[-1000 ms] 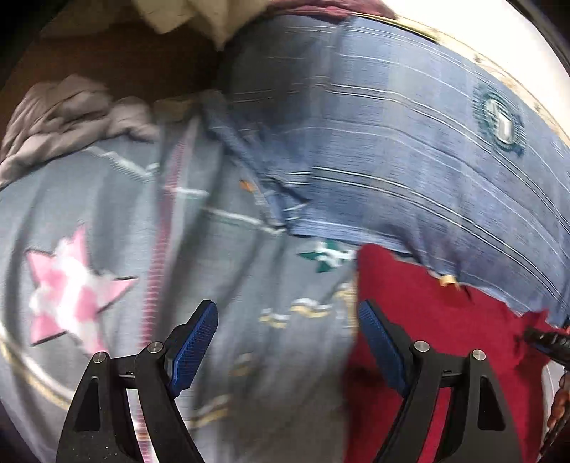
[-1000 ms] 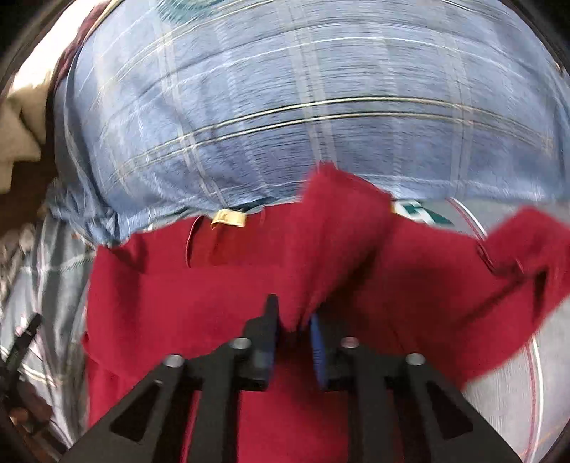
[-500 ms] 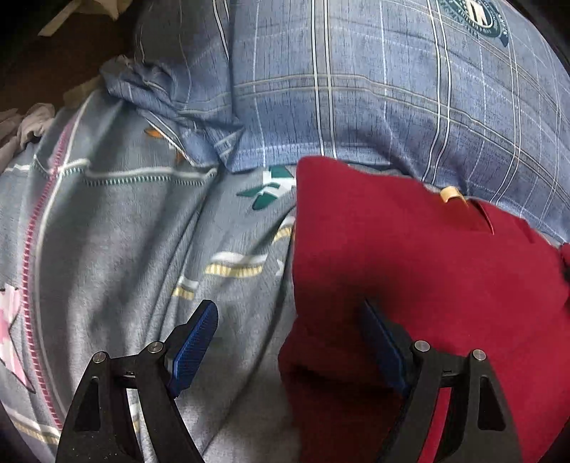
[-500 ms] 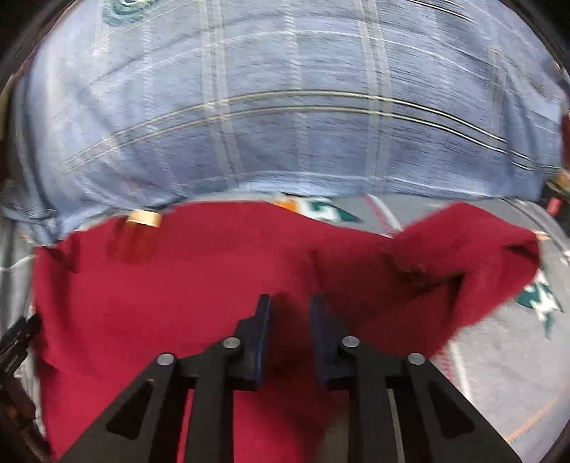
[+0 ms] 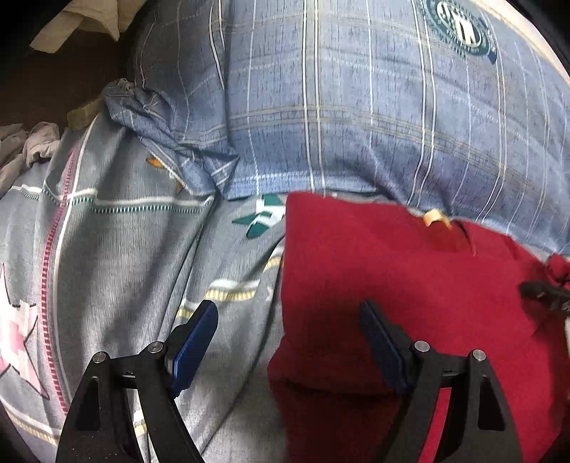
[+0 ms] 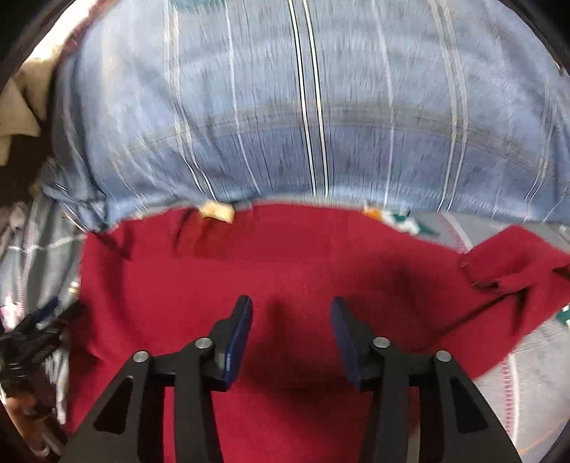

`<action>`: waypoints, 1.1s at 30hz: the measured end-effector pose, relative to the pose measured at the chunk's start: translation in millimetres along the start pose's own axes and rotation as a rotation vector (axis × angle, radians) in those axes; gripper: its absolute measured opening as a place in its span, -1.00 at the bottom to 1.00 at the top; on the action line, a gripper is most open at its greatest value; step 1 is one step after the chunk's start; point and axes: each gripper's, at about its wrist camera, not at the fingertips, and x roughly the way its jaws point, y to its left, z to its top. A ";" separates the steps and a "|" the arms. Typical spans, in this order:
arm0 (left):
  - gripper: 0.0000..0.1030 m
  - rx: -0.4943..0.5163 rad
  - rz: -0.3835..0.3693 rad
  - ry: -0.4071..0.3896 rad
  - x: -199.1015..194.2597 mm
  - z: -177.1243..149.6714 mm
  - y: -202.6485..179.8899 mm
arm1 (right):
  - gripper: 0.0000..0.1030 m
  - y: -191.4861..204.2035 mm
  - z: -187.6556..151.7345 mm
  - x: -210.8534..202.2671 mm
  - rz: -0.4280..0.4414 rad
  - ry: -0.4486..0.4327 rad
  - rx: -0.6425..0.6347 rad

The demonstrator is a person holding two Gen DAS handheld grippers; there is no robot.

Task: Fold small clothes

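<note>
A dark red garment [image 5: 409,285] lies on the grey patterned bedsheet [image 5: 117,256], its collar with a tan label [image 5: 434,217] toward the pillow. My left gripper [image 5: 288,342] is open over the garment's left edge, holding nothing. In the right wrist view the same red garment [image 6: 302,267] spreads wide, with a loose sleeve [image 6: 516,263] lying out to the right. My right gripper [image 6: 290,338] is open above the middle of the garment, empty. Its tip [image 5: 541,292] shows at the right edge of the left wrist view.
A large blue plaid pillow [image 5: 356,107] lies just behind the garment and also fills the top of the right wrist view [image 6: 302,107]. Crumpled grey cloth [image 5: 25,149] lies at the far left. Beige cloth [image 5: 82,21] lies at the top left.
My right gripper let go of the red fabric and opened; the garment now lies flat. My left gripper moved right to the garment's left edge, staying open.
</note>
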 end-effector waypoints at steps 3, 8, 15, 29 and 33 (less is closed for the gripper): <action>0.58 0.003 -0.019 -0.002 -2.2 0.8 0.5 | -0.07 3.3 -1.4 5.0 -0.039 0.004 -0.017; 0.58 0.000 -0.033 0.040 13.4 -1.8 0.2 | 0.08 0.1 -12.7 -18.5 -0.010 -0.027 0.005; 0.59 -0.022 -0.043 0.127 36.5 -6.1 1.2 | 0.15 1.3 -27.0 -14.8 -0.060 -0.037 -0.036; 0.59 -0.016 -0.091 0.047 2.8 -8.8 1.8 | 0.30 -94.7 -22.1 -85.6 -0.084 -0.148 0.210; 0.59 -0.029 -0.090 0.054 4.7 -8.1 4.1 | 0.32 -126.8 -9.9 -83.1 0.015 -0.143 0.344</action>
